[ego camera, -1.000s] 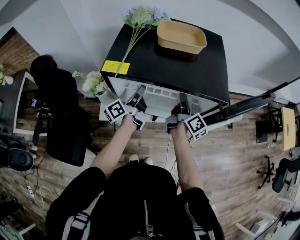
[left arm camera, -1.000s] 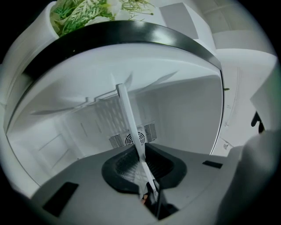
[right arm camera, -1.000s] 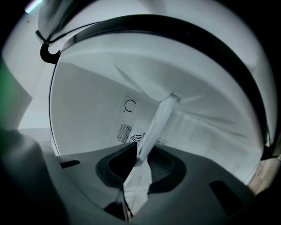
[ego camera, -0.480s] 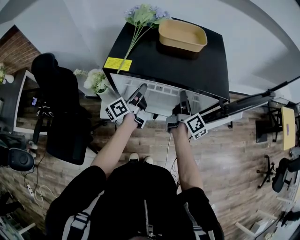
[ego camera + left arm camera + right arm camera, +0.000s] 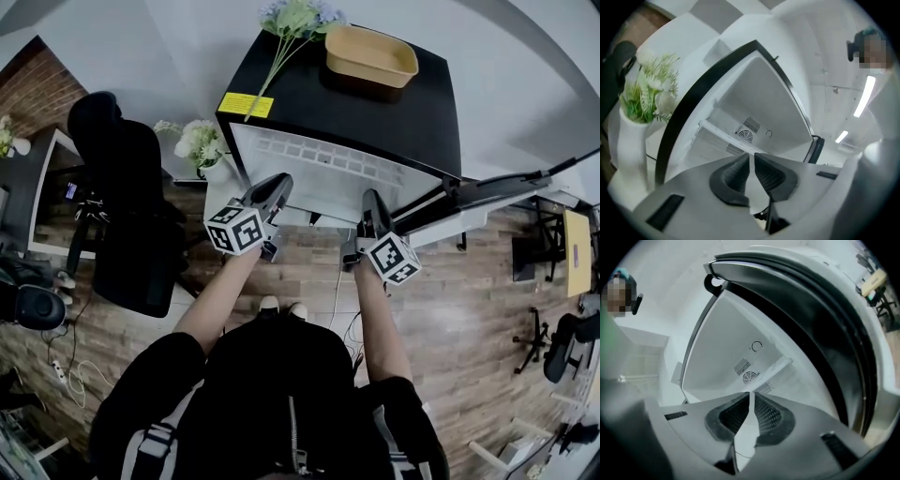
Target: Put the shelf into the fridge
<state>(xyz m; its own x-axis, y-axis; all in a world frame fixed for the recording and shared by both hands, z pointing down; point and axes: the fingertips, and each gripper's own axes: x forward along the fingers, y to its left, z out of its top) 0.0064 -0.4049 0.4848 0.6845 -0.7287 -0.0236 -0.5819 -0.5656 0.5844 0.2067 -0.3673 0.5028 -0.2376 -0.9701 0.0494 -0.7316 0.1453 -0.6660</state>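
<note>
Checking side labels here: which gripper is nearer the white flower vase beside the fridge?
Left. The left gripper is just right of the vase; the right gripper grips the shelf farther right.

Fridge cavity (image 5: 754,93) open ahead, shelf (image 5: 328,173) across its mouth, door (image 5: 487,192) right, flower vase (image 5: 202,150) left

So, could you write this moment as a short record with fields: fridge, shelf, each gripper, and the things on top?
fridge: black, door swung open to the person's right
shelf: white, slotted, at the fridge mouth; how far in, cannot tell
left gripper: shut on the shelf's near edge, left part
right gripper: shut on the shelf's near edge, right part
on top of fridge: yellow tray, flowers
left of fridge: vase of white flowers
</note>
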